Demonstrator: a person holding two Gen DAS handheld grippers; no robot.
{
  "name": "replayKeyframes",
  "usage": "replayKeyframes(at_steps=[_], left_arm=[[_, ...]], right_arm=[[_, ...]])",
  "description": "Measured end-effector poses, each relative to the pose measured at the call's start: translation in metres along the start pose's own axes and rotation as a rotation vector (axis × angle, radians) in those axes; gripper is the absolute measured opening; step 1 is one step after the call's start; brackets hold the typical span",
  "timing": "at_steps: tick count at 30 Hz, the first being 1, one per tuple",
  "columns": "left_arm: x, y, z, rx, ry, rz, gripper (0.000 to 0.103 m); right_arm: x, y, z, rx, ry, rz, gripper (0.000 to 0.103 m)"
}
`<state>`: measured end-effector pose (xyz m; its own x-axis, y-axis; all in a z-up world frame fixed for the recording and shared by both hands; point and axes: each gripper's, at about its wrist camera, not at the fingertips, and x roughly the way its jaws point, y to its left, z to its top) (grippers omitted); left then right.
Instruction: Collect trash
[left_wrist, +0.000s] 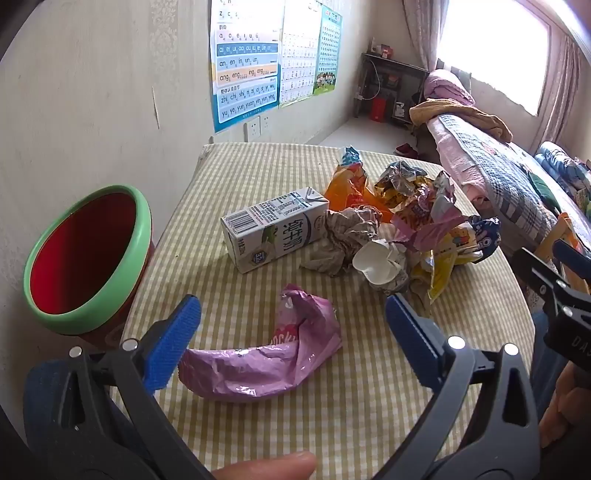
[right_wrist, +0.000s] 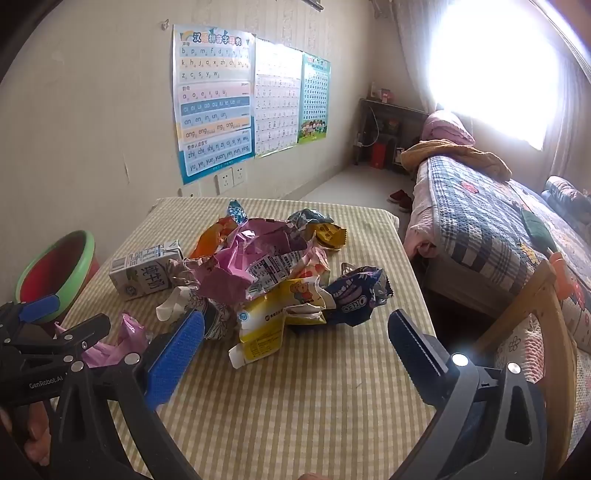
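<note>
A pink wrapper (left_wrist: 266, 363) lies on the checked table (left_wrist: 258, 173), between the fingers of my open left gripper (left_wrist: 291, 314). Behind it lie a milk carton (left_wrist: 273, 227), crumpled paper (left_wrist: 343, 236), a crushed white cup (left_wrist: 376, 262) and a heap of snack wrappers (left_wrist: 417, 199). A red bin with a green rim (left_wrist: 88, 254) stands at the table's left edge. In the right wrist view my open right gripper (right_wrist: 295, 332) hovers just before a yellow packet (right_wrist: 266, 325) and an Oreo wrapper (right_wrist: 354, 295). The carton (right_wrist: 146, 275) and bin (right_wrist: 55, 273) show left.
A wall with posters (right_wrist: 214, 99) and sockets runs along the table's left side. A bed with a plaid quilt (right_wrist: 487, 229) stands to the right, with a wooden chair back (right_wrist: 554, 321) near the table. The left gripper shows at the lower left of the right wrist view (right_wrist: 40, 332).
</note>
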<state>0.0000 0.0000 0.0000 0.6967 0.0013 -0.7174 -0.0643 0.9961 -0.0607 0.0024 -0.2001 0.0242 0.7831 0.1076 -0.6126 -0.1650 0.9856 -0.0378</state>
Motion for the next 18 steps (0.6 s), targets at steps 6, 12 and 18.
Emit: replayKeyframes(at_steps=[6,12,18], left_arm=[[0.0012,0.0019,0.0004,-0.006,0.004,0.004,0.098],[-0.0009,-0.0013,0.0001,-0.001,0.0,0.005,0.098],[-0.0001,-0.0017,-0.0012,-0.002,0.002,0.006,0.098]], right_arm=[[0.0019,0.0015,-0.0007,0.003,0.003,-0.007,0.096],[0.0065,0.0039,-0.005,0.002,0.007,-0.001,0.096],[0.0058,0.0005,-0.0023,0.01,0.024,0.003,0.096]])
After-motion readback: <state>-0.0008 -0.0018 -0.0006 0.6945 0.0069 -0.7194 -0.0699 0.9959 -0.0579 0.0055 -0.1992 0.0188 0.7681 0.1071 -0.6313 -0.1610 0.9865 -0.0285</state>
